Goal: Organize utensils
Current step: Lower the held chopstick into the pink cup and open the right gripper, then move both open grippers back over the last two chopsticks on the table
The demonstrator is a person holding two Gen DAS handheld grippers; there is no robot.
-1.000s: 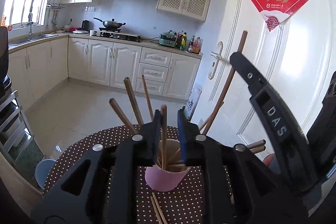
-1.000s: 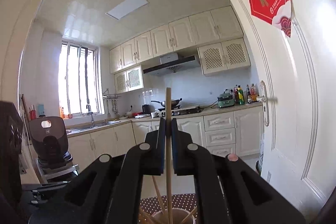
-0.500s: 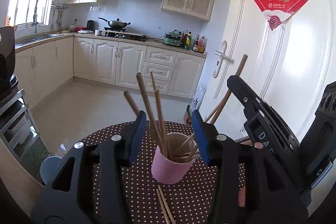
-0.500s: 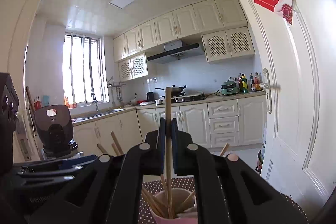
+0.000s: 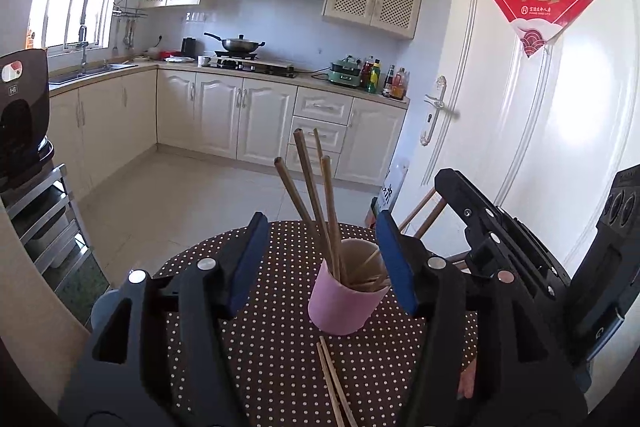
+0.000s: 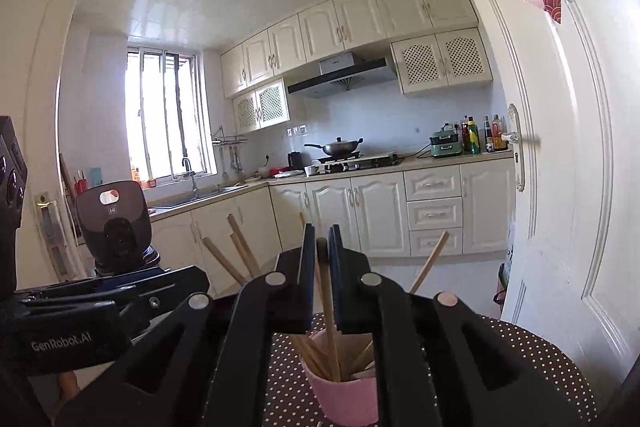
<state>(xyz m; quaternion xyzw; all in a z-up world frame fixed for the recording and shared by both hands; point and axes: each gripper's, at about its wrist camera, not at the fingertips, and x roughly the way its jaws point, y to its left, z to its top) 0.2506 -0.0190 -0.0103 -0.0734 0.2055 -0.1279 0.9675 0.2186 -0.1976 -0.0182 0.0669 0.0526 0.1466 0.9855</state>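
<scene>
A pink cup (image 5: pixel 344 303) stands on the round brown dotted table (image 5: pixel 272 339) and holds several wooden chopsticks (image 5: pixel 312 195) that lean out of it. My left gripper (image 5: pixel 320 259) is just short of the cup, its jaws opening wide with nothing pressed between the pads. My right gripper (image 6: pixel 322 255) hovers over the pink cup (image 6: pixel 348 399). Its jaws are parting slightly, and one chopstick (image 6: pixel 329 315) stands loose in the narrow gap, lower end inside the cup. Two more chopsticks (image 5: pixel 332 383) lie on the table in front of the cup.
A white door (image 5: pixel 540 147) with a red paper sign stands close on the right. A dark appliance (image 5: pixel 20 115) sits on a metal rack at the left. The table's far edge (image 5: pixel 304 225) drops to a tiled kitchen floor, with cabinets beyond.
My left gripper has opened wide and drawn back from the cup, leaving its chopstick inside. In the right wrist view the chopstick has slid down through the jaws into the cup.
</scene>
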